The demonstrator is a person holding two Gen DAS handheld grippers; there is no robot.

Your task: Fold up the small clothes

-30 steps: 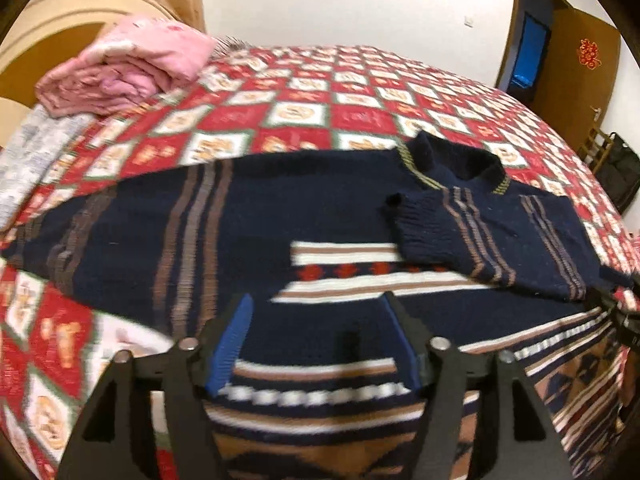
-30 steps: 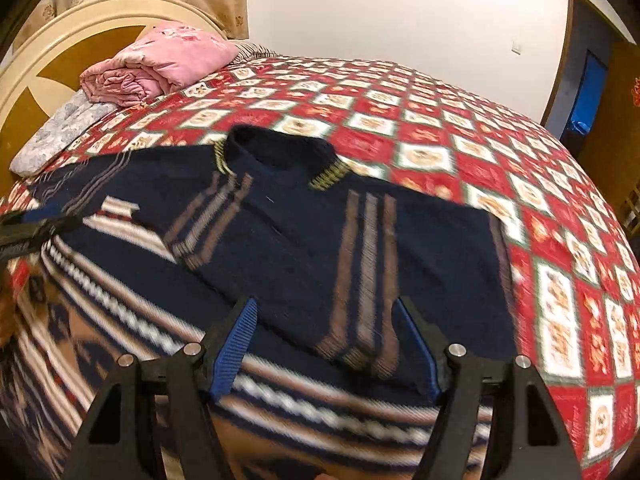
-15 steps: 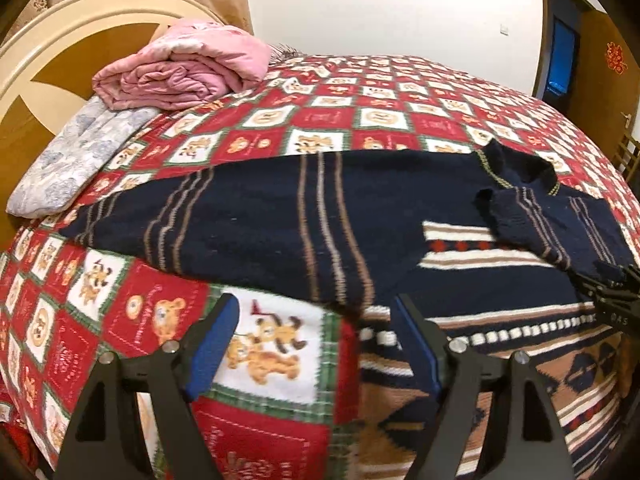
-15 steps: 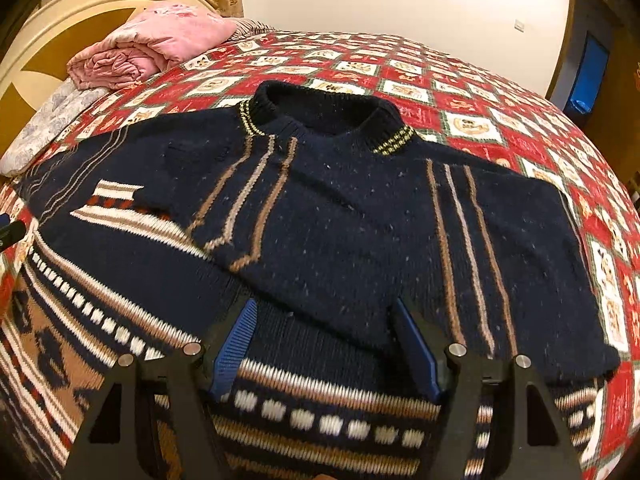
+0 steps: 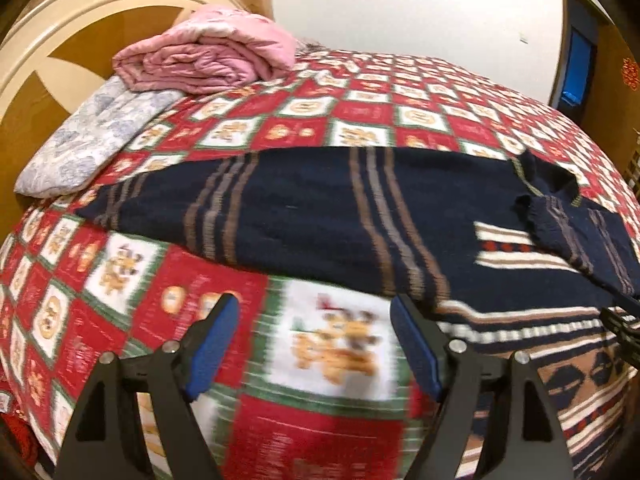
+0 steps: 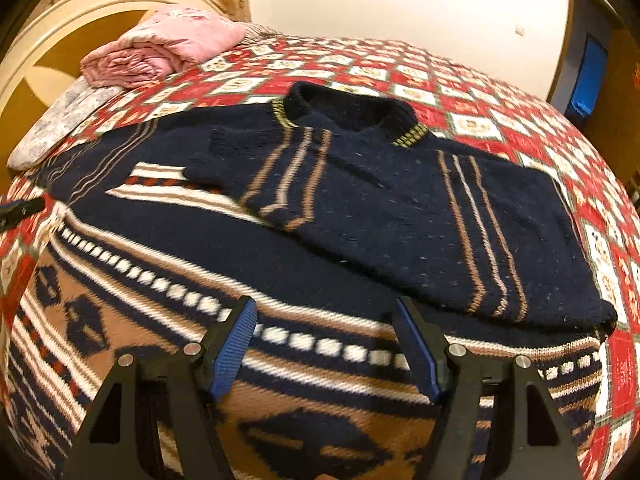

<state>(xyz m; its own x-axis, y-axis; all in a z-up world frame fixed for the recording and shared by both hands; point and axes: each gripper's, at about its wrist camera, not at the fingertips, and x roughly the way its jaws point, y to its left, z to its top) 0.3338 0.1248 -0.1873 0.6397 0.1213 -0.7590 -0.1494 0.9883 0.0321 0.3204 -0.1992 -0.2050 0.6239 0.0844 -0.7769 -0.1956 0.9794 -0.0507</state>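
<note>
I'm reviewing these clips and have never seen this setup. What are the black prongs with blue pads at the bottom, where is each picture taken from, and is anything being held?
No robot here: a person holds a two-finger gripper in each hand, each carrying a fisheye camera looking along its fingers. One picture comes from the left gripper, the other from the right gripper. Both are open and hold nothing. On the red patterned bedspread lies a navy striped sweater, one sleeve folded across its chest. By the headboard sit a folded pink quilt and a grey floral pillow.
</note>
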